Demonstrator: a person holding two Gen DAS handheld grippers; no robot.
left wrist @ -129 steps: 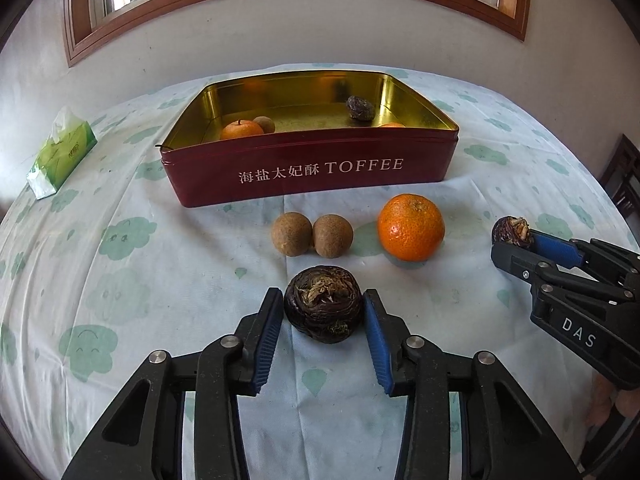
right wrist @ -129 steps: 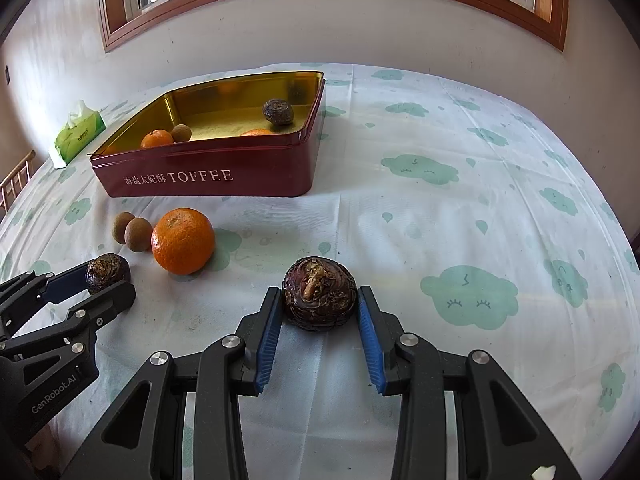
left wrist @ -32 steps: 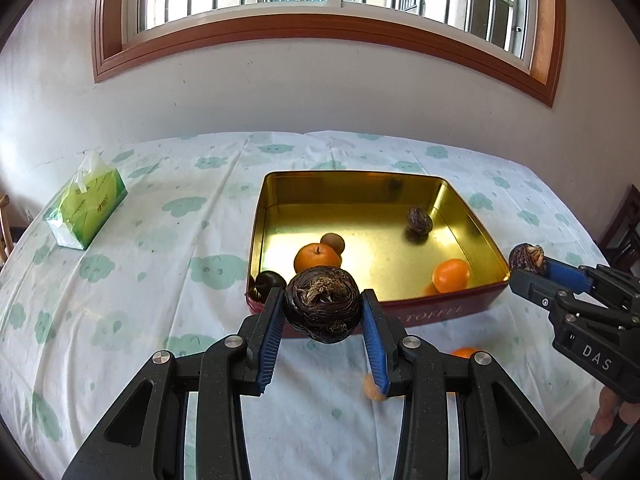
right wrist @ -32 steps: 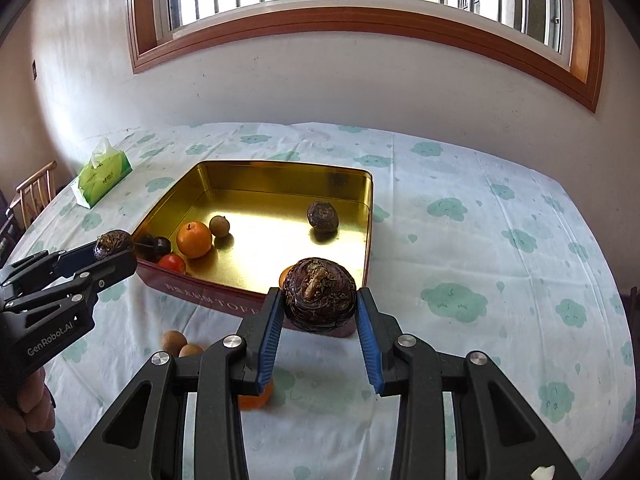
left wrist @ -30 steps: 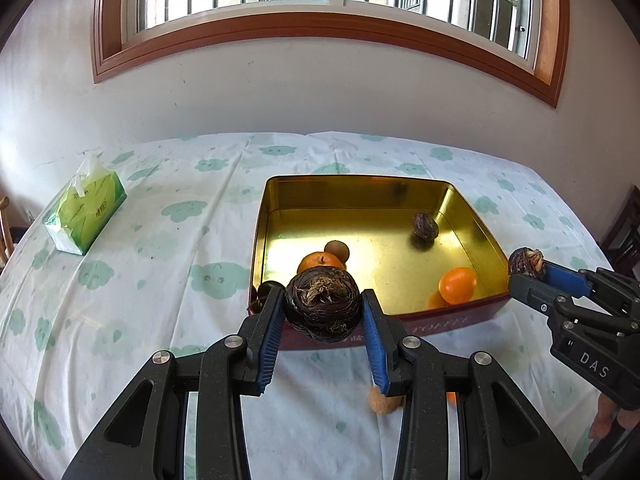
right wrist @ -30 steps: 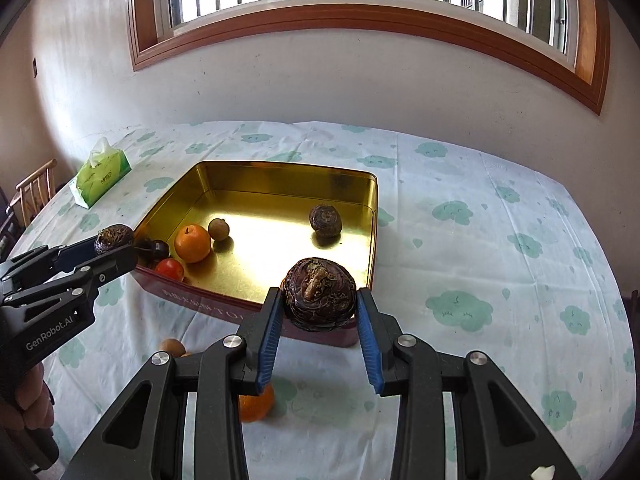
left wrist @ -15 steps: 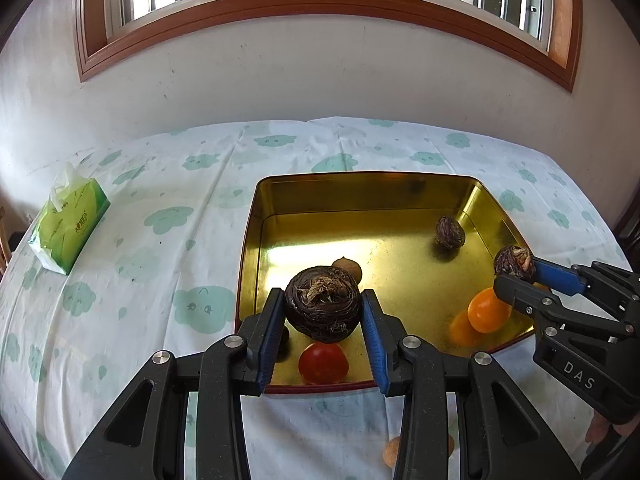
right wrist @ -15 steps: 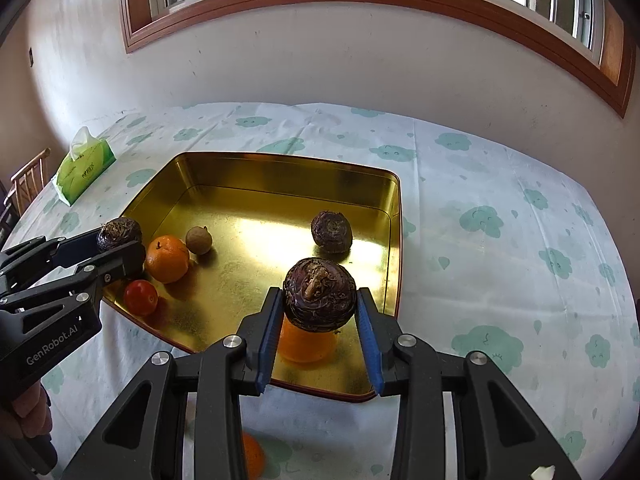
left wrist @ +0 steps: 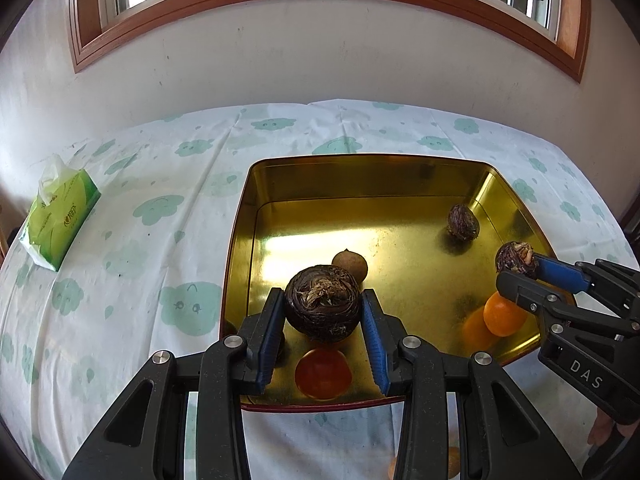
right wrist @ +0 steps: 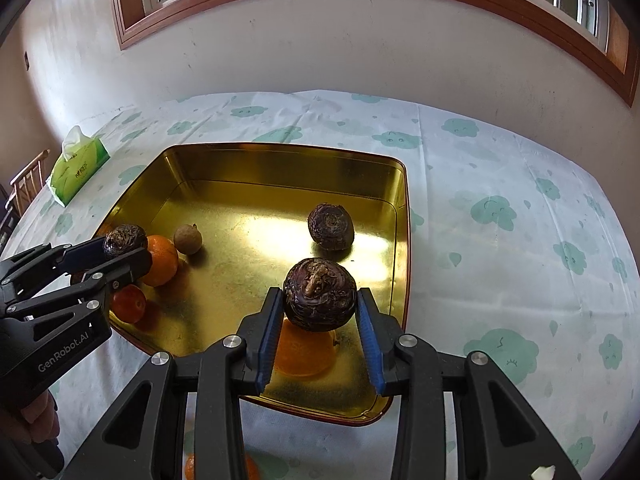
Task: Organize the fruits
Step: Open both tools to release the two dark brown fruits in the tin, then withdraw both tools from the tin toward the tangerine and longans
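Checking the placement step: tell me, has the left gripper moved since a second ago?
Yes. The left gripper, shut on a dark fruit, has come forward over the gold tin, whose near rim now lies beneath it.

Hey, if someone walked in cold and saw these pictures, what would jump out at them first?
Probably the two dark, rough water chestnuts, one clamped in the left gripper and one in the right gripper, both held over the gold tin. Next, the fruit already lying in the tin: a third water chestnut near its far right side and an orange at its left edge.
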